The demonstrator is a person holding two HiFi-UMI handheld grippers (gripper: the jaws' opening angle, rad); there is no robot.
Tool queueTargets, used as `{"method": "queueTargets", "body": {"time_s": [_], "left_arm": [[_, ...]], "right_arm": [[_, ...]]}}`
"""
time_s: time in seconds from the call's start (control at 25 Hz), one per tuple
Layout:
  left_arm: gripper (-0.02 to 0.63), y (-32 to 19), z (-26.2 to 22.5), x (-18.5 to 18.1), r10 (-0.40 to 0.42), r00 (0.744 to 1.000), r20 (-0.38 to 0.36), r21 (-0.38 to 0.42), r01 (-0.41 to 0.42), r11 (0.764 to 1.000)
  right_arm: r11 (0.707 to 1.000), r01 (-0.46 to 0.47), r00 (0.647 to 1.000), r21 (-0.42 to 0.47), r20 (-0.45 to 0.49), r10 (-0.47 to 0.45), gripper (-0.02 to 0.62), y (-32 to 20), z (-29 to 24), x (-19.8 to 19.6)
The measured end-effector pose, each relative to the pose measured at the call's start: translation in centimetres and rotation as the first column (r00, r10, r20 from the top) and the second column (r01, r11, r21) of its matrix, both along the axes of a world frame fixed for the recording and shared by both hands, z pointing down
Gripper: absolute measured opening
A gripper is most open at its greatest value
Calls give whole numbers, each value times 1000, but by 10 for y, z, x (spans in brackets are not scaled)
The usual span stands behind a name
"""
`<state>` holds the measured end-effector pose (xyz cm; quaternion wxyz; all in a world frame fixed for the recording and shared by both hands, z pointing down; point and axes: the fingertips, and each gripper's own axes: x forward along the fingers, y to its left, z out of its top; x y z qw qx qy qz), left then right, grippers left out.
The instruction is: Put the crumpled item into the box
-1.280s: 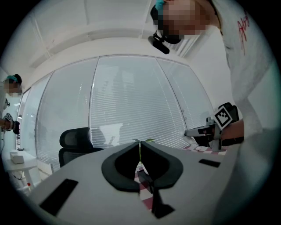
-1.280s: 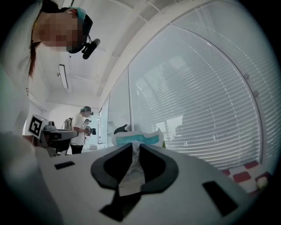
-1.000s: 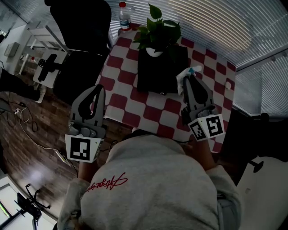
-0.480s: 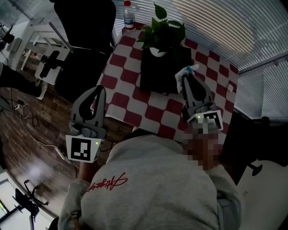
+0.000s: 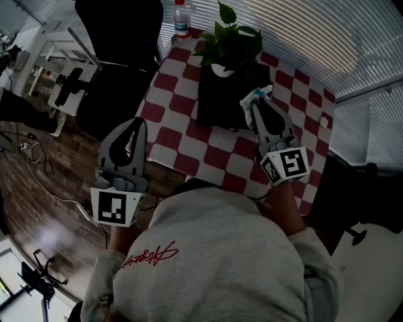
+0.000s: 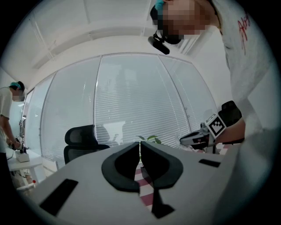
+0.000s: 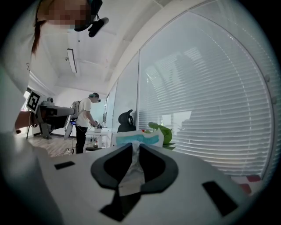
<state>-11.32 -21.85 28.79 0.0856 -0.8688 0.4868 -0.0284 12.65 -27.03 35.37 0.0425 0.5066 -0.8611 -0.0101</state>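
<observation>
— Red-and-white checked table (image 5: 182, 135) beside slatted window blinds (image 5: 327, 44): what can't be read?

— Plenty. The black box (image 5: 217, 107) at the table's middle is so dark that its inside cannot be made out. Whether the potted plant (image 5: 232, 41) at its far end stands in it or just behind it cannot be told. The person's grey sweatshirt (image 5: 214, 258) covers the table's near edge.

— And the hands?

— The left gripper (image 5: 135, 123) is held off the table's near left corner, over the wood floor (image 5: 38, 207), pointing away from the person. Its own view shows the jaws together with nothing between them. The right gripper (image 5: 254, 104) reaches out over the table, its tips at the box's right edge and its marker cube nearest the person.

— The task's thing?

— The crumpled item (image 7: 137, 138), a white wrapper with a light-blue band, is pinched in the right gripper's closed jaws. Crinkled white material runs down between the pads, and the banded end stands out past the tips. It sits at the box's right rim; above or touching, no view settles.

— Background?

— A black office chair (image 5: 119, 31) at far left, a bottle (image 5: 181, 12) by the table's far edge, and another person (image 7: 83, 123) standing at a desk well off.
</observation>
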Motion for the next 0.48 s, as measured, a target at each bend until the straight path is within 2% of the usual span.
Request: {"method": "queueTargets", "body": {"time_s": [0.48], "left_arm": [[23, -2, 2, -12, -21, 1000, 2, -9, 21, 1000]], "right_arm": [[999, 15, 994, -29, -104, -18, 60, -15, 25, -13]]}}
